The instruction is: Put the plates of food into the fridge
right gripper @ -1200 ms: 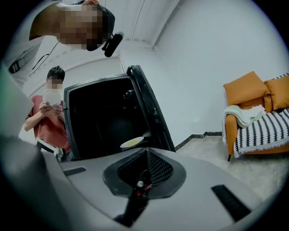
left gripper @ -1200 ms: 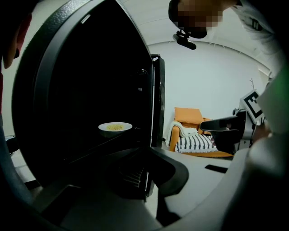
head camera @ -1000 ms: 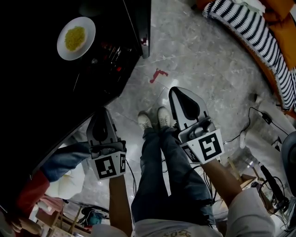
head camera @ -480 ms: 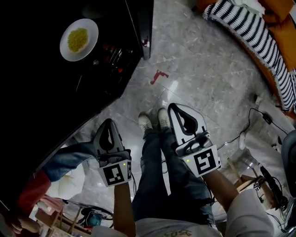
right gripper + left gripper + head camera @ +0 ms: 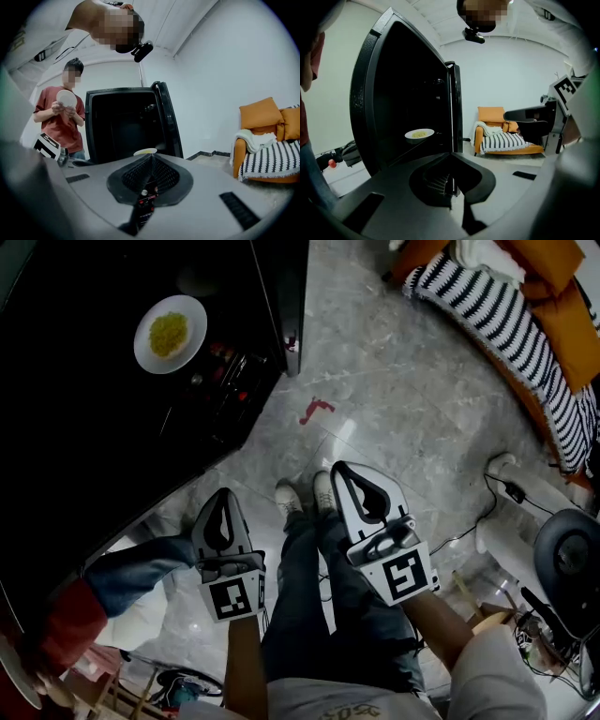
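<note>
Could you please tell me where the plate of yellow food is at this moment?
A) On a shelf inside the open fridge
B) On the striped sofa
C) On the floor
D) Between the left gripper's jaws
A: the plate sits on a shelf inside the open fridge, while the left gripper and right gripper are shut and empty.

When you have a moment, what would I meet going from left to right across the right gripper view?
A person in a red shirt holding a white plate → black fridge → orange sofa with a striped blanket.
</note>
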Demonstrator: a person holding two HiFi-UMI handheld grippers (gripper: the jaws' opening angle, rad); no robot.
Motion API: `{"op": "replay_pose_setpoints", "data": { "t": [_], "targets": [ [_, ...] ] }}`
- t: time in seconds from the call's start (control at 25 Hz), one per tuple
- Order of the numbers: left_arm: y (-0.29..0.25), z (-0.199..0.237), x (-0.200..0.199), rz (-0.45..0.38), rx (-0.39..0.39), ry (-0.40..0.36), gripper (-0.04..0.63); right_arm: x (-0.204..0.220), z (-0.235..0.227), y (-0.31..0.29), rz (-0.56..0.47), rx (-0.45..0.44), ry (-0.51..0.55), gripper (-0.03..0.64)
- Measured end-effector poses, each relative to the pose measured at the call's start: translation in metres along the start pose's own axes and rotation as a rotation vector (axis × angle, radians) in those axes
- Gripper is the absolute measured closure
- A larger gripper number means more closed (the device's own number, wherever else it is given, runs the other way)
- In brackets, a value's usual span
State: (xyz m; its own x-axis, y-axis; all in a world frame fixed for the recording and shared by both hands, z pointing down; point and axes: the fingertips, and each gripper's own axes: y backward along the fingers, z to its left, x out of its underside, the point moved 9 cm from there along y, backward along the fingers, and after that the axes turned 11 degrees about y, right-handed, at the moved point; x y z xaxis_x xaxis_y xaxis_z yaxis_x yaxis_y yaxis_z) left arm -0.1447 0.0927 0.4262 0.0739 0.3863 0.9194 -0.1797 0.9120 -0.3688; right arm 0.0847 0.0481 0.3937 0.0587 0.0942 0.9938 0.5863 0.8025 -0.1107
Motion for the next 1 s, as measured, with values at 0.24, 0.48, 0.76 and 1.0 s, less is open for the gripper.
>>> {"op": "replay_pose_setpoints", "data": {
  "t": [0.24,0.48,0.76,1.0],
  "targets": [
    [0.009,-0.008,-0.022,-0.025,-0.004,0.007,0.589,-0.024,0.002,0.013,0.003,-0.001,0.008,0.606],
    [0.021,-0.018,-0.044,-0.049,0.008,0.005,0.589,-0.042,0.003,0.029,0.029,-0.001,0.009,0.606],
    [0.039,-0.043,-0.06,-0.041,0.031,-0.004,0.589,-0.068,-0.002,0.044,0.002,-0.03,0.034,0.606],
    [0.043,-0.039,-0.09,-0.029,0.057,0.0,0.589,-0.097,-0.004,0.038,0.049,0.009,0.042,0.606]
  ]
}}
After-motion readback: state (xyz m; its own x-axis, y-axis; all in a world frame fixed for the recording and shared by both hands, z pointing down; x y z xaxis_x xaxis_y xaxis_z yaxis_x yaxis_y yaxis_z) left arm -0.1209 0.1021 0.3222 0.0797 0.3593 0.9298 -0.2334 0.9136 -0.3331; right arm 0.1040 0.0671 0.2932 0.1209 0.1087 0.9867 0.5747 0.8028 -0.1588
